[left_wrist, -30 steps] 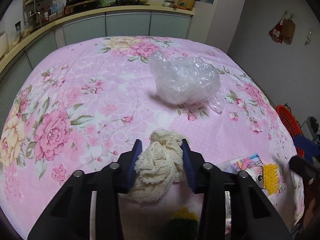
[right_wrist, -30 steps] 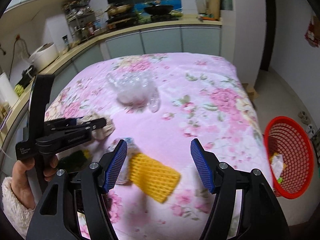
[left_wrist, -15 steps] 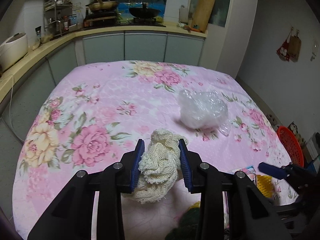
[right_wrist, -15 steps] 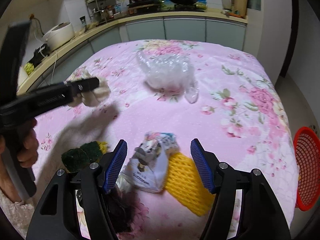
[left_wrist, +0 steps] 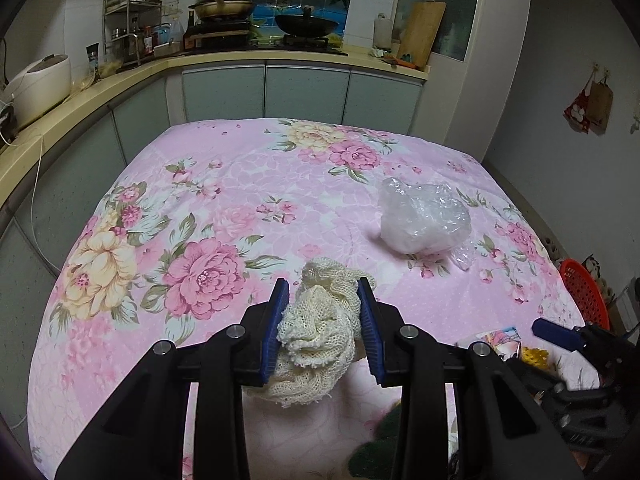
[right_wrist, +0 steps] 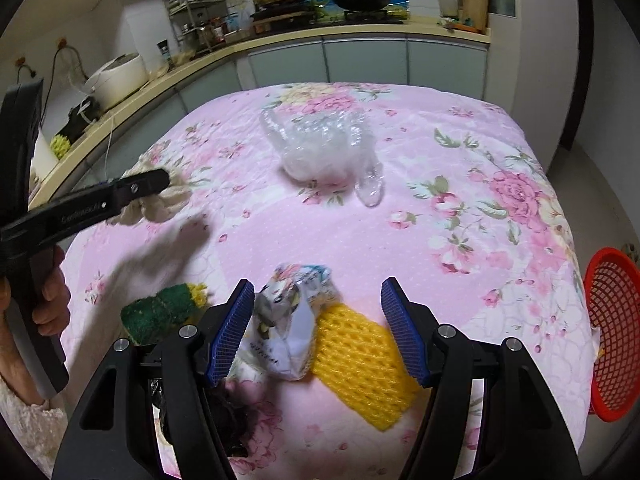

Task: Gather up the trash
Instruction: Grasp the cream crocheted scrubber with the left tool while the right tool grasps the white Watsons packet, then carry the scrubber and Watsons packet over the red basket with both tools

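Left gripper (left_wrist: pixel 323 322) was clamped on the cream knit rag (left_wrist: pixel 316 336), both blue pads pressing its sides, rag bunched and hanging below the fingers, lifted clear of the pink floral cloth (left_wrist: pixel 168 248) covering the surface. In the right wrist view the same gripper (right_wrist: pixel 160 178) showed side-on, held by a hand (right_wrist: pixel 50 280) in a fluffy sleeve (right_wrist: pixel 24 412), rag (right_wrist: pixel 160 204) poking out past the tip.

Right gripper (right_wrist: pixel 318 332) was about half open, holding nothing. Crumpled printed wrapper (right_wrist: pixel 288 328) sat between its pads, just beside the left pad; whether it touched that pad, I could not tell. The far pad stood clear of everything.

Positions relative to the wrapper:
- yellow foam net (right_wrist: pixel 360 360): touching it on the right, partly tucked under it, lying flat on the cloth.
- green and yellow scrubber (right_wrist: pixel 164 308): just left of it, on the cloth.
- dark clump (right_wrist: pixel 228 412): just below it, half hidden by the gripper body, could not identify.
- clear plastic bag (right_wrist: pixel 320 148): well beyond it, toward the far side of the surface, crumpled, one handle trailing right.
- red mesh basket (right_wrist: pixel 612 332): far right, off the surface edge and lower down, some scraps inside.

Left wrist view caught the wrapper (left_wrist: pixel 498 340), a bit of the net (left_wrist: pixel 534 356), the bag (left_wrist: pixel 424 216), the basket (left_wrist: pixel 584 292) and the right gripper's tip (left_wrist: pixel 554 334) at its lower right.
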Motion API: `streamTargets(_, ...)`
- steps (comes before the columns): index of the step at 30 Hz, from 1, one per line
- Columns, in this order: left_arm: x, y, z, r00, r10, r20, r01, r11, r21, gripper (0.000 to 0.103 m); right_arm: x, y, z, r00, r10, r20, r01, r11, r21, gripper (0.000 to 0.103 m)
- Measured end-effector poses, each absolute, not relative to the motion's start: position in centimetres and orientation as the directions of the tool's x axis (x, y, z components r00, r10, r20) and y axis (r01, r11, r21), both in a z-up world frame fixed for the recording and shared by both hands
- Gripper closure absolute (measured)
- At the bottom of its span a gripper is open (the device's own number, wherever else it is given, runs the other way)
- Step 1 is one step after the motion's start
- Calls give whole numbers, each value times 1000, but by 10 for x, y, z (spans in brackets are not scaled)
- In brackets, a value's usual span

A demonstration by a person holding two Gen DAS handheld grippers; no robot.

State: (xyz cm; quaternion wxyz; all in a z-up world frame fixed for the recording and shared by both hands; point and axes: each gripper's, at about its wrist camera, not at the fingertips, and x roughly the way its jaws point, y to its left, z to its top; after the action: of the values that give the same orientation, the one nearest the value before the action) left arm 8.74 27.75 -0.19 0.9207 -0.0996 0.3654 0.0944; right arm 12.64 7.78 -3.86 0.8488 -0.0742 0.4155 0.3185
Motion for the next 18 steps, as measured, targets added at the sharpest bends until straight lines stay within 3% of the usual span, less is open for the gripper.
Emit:
streamTargets(5,84,275,1,714,110,-691,-252,962,-107,70,124,94,-48,424,469,-775,-631,766,119,40)
streamTargets(13,78,280,2,707,130,-695,-279,955,-105,70,124,103,-55,414,462,-784,-650,753,101,67)
streamTargets(18,76,280,3,706,135,-695,-282,954,-100,70,124,99,-48,432,475,-767,-643,758,108,70)
